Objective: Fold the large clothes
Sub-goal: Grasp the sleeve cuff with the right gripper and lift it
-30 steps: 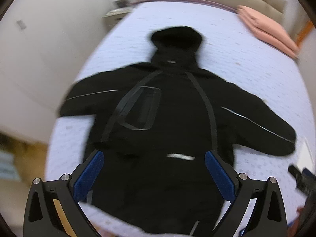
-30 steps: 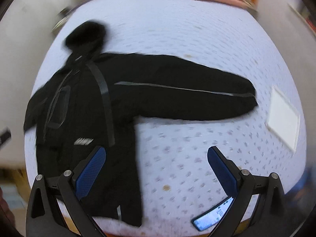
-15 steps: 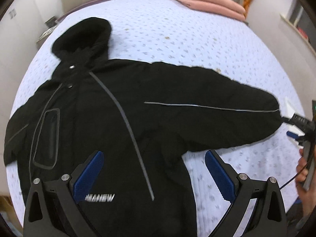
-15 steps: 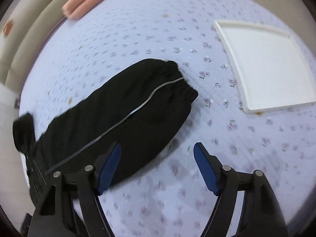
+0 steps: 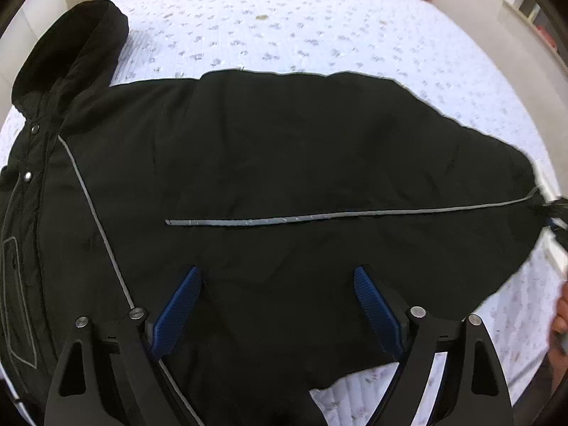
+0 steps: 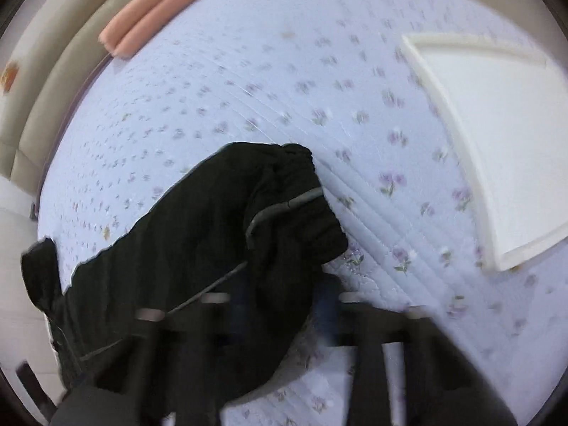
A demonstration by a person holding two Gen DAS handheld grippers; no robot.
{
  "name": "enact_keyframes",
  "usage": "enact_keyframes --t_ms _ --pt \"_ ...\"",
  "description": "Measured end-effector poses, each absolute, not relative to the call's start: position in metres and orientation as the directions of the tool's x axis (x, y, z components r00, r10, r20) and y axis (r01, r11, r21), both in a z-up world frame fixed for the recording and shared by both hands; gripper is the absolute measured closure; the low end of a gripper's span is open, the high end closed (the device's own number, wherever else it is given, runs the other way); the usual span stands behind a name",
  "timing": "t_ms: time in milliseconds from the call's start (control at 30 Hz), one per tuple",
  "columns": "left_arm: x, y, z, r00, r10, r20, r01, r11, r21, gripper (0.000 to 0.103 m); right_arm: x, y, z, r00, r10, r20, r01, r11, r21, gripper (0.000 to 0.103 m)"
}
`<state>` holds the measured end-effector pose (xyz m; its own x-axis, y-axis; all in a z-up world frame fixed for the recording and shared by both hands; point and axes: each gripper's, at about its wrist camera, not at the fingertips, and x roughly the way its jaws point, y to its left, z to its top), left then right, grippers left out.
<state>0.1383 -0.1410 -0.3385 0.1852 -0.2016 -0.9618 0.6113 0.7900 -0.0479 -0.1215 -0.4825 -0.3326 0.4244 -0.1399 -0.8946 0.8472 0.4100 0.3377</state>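
A large black hooded jacket [image 5: 284, 163] with thin grey reflective piping lies spread face up on a lilac flowered bedspread [image 5: 319, 25]. Its hood [image 5: 67, 53] is at the upper left and one sleeve stretches right. My left gripper [image 5: 277, 301] is open, its blue pads low over the jacket's underarm area. In the right wrist view the sleeve cuff [image 6: 284, 206] sits between my right gripper's [image 6: 280, 305] blurred fingers, which are closing around it; the cuff is bunched and slightly lifted.
A white rectangular tray [image 6: 504, 149] lies on the bedspread to the right of the cuff. Folded pink bedding [image 6: 149, 17] lies at the far end by a beige headboard [image 6: 42, 106]. A hand shows at the right edge of the left wrist view [image 5: 561, 312].
The left gripper has dropped closer over the jacket near the sleeve's base. The right gripper has moved onto the sleeve cuff and narrowed its fingers around it, bunching the cuff.
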Motion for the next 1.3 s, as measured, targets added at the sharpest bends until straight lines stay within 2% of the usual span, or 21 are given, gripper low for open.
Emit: enact_keyframes --t_ms 133,233,300,367,467,633,867,1067,1300 --pt "0.138 -0.144 -0.351 0.191 -0.180 -0.965 0.621 0.784 -0.024 0.015 -0.123 -0.462 -0.298 0.424 -0.232 -0.875 0.827 0.493 0.270 0.080" --pt "0.136 -0.148 -0.362 0.229 -0.147 -0.962 0.628 0.777 0.031 0.009 -0.121 -0.465 -0.330 0.345 -0.198 -0.917 0.849 0.484 0.215 0.081" --pt "0.137 -0.147 -0.360 0.224 -0.154 -0.962 0.631 0.776 0.023 0.009 -0.117 -0.470 -0.358 0.302 -0.150 -0.941 0.857 0.475 0.199 0.081" --pt "0.135 -0.140 -0.353 0.218 -0.174 -0.960 0.628 0.778 0.002 0.011 -0.116 -0.470 -0.360 0.294 -0.166 -0.941 0.853 0.490 0.180 0.081" --pt "0.129 -0.113 -0.329 0.217 -0.231 -0.948 0.619 0.784 -0.049 0.012 -0.106 -0.461 -0.342 0.290 -0.199 -0.936 0.843 0.516 0.152 0.084" --pt "0.113 -0.039 -0.280 0.265 -0.293 -0.919 0.584 0.807 -0.089 0.012 -0.091 -0.419 -0.278 0.413 -0.241 -0.878 0.776 0.599 0.200 0.085" --pt "0.115 0.072 -0.252 0.323 -0.259 -0.910 0.508 0.859 -0.064 0.012 -0.024 -0.307 -0.207 0.551 -0.186 -0.813 0.620 0.743 0.250 0.086" --pt "0.143 0.169 -0.250 0.348 -0.207 -0.915 0.443 0.896 -0.034 0.012 0.050 -0.173 -0.191 0.586 -0.100 -0.804 0.459 0.859 0.227 0.086" --pt "0.187 0.275 -0.245 0.391 -0.161 -0.906 0.382 0.924 0.000 0.012 0.135 -0.012 -0.202 0.562 -0.002 -0.827 0.301 0.932 0.202 0.086"
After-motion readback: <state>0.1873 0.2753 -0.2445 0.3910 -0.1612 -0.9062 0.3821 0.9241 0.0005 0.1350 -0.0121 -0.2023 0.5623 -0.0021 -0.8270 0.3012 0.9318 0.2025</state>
